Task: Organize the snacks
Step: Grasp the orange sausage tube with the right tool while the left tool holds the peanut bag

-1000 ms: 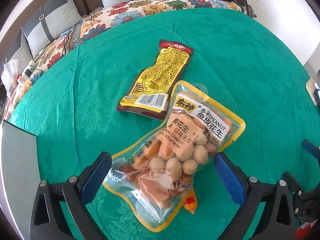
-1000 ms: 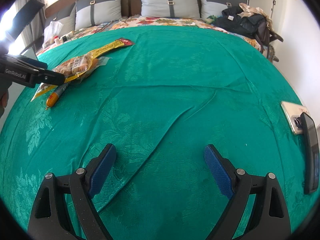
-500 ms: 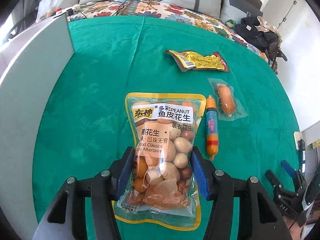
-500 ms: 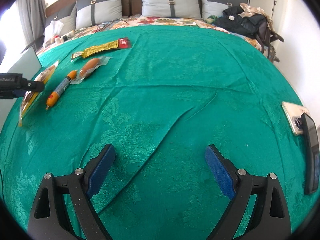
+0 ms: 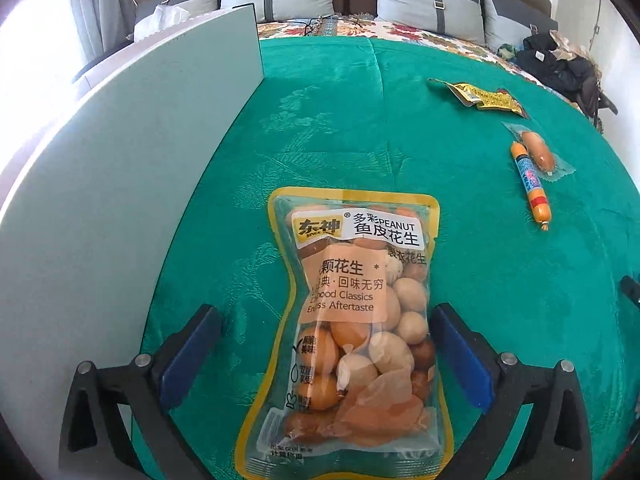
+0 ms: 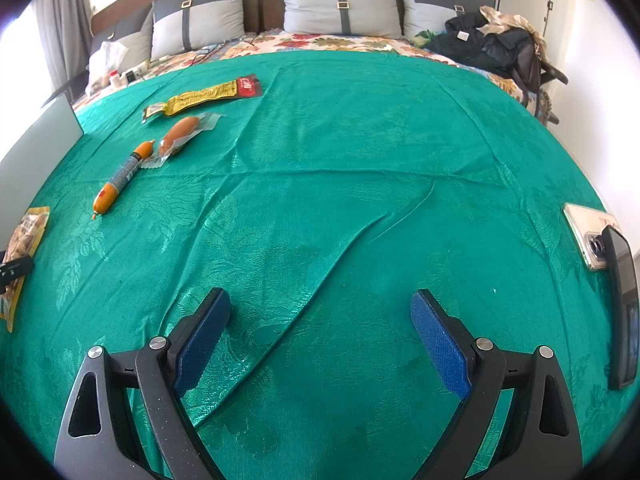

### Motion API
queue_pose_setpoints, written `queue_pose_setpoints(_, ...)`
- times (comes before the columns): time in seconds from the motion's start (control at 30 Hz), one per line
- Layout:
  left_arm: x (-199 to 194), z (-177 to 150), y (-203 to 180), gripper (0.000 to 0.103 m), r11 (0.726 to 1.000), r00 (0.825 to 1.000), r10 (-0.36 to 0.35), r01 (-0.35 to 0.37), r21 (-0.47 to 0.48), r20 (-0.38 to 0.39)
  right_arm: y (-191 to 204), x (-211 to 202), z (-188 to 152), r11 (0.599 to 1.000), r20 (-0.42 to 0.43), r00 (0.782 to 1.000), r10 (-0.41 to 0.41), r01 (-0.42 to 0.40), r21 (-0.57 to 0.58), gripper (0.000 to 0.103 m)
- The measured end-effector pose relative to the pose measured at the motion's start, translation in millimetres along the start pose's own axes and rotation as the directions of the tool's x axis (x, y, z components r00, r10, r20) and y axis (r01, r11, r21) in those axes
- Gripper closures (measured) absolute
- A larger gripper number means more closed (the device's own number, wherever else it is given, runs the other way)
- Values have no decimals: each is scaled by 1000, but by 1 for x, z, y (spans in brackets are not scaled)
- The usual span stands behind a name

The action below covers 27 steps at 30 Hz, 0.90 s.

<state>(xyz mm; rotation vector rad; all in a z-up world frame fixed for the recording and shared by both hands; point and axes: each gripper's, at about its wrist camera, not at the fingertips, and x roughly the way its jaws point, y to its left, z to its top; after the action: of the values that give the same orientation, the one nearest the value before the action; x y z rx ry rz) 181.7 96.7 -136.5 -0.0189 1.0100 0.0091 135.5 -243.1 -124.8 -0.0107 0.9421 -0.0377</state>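
The green cloth (image 5: 340, 120) extends past every frame edge. A pale board (image 5: 120, 160) is cut off at left. The peanut bag (image 5: 356, 320) lies flat beside it, its bottom edge hidden; half a second ago it was clamped. Left gripper (image 5: 320, 344) jaws are opening wide around it. Right gripper (image 6: 320, 336) jaws stand wide, empty.

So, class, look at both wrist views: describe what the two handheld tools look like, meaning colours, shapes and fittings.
Both match. The left tool and right tool each have two black, speckled, angular fingers with triangular cut-outs and round silver bolt heads. Flat, textured blue pads line the inner faces. No cables, sleeves or hands show in either view.
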Motion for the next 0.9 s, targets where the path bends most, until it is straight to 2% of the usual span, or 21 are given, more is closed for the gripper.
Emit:
queue_pose_setpoints(0.3,-3,-6,2,0,1000,998,9,-9,6,67,0,0,0,1000,0,1000,0,0,0,9)
queue_pose_setpoints(0.9,-4,-5,1,0,1000,998,5,-5,4,67,3,0,-2,1000,0,1000,-10,10,5,9)
